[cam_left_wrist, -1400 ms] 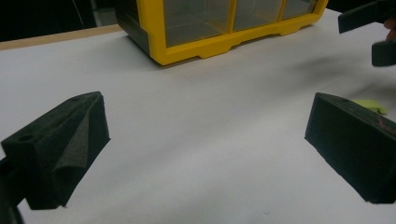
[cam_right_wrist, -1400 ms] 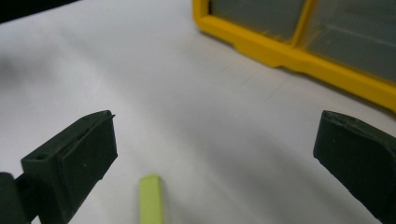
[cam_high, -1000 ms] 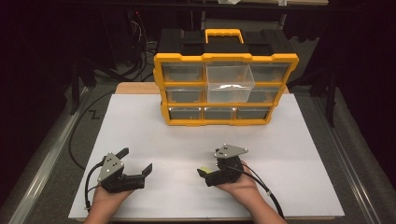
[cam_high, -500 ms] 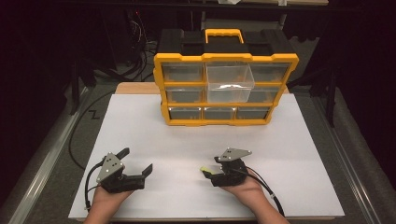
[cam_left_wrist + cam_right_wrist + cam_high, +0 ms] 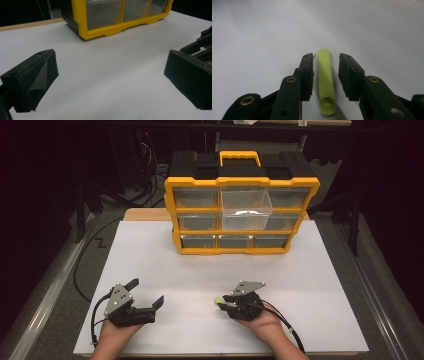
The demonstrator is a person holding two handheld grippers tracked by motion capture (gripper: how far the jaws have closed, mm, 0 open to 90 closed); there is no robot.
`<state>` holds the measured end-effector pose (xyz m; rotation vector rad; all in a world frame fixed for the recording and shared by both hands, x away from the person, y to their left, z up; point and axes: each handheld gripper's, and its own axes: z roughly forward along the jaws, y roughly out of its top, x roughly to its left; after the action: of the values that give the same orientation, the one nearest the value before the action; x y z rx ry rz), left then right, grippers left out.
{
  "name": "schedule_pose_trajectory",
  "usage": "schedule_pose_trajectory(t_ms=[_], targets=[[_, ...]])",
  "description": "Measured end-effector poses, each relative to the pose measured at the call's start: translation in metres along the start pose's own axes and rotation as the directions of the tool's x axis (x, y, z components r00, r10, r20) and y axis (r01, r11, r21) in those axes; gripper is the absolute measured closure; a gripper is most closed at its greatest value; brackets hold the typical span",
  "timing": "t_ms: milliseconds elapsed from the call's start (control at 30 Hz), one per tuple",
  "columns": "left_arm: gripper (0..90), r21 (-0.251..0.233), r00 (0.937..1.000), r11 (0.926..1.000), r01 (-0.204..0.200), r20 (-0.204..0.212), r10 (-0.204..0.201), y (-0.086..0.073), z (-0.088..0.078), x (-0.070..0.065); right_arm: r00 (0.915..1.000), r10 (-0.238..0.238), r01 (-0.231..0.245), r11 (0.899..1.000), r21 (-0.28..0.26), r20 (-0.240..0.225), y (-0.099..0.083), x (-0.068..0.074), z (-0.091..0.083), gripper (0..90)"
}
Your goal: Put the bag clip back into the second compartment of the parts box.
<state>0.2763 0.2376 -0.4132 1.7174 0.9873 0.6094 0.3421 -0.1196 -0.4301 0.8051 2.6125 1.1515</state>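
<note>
A small yellow-green flat strip lies on the white mat, also seen as a bright speck at the tip of my right gripper. In the right gripper view the strip runs lengthwise between the two black jaws of the right gripper. The jaws have just been closing around it. The left pad is nearly against it and a thin gap remains at the right pad. My left gripper rests near the front left of the mat, its jaws wide open with bare mat between them.
A yellow and black drawer organizer stands at the back of the mat, its clear upper middle drawer pulled forward. Its lower corner shows in the left gripper view. Cables trail from both grippers toward the front edge.
The right gripper's jaws have drawn much closer together around the yellow-green strip. Both hands stay about where they were, and the left gripper is unchanged.
</note>
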Motion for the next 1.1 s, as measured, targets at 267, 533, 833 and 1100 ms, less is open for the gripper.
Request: schedule_pose_trajectory(t_ms=[267, 533, 833, 1100], targets=[[0.5, -0.003, 1.0, 1.0, 0.005, 0.001, -0.005, 0.0002, -0.0005, 0.0003, 0.9998, -0.02, 0.02, 1.0, 0.013, 0.004, 0.0004, 0.0009, 0.0015, 70.6], [0.5, -0.005, 1.0, 1.0, 0.007, 0.006, -0.007, 0.0003, -0.0004, -0.0003, 0.9995, -0.033, 0.033, 0.999, 0.022, 0.001, 0.0007, 0.0009, 0.0039, 72.9], [0.5, 0.001, 0.9999, 1.0, 0.003, 0.01, -0.003, 0.0, 0.0008, -0.0018, 0.9984, -0.056, 0.056, 0.998, 0.034, 0.009, 0.0017, 0.0027, 0.0062, 74.6], [0.5, 0.012, 0.9999, 0.9999, -0.008, 0.008, 0.008, -0.0008, 0.0021, -0.0022, 0.9963, -0.085, 0.084, 0.995, 0.049, 0.013, 0.0036, 0.0038, 0.0069, 79.0]])
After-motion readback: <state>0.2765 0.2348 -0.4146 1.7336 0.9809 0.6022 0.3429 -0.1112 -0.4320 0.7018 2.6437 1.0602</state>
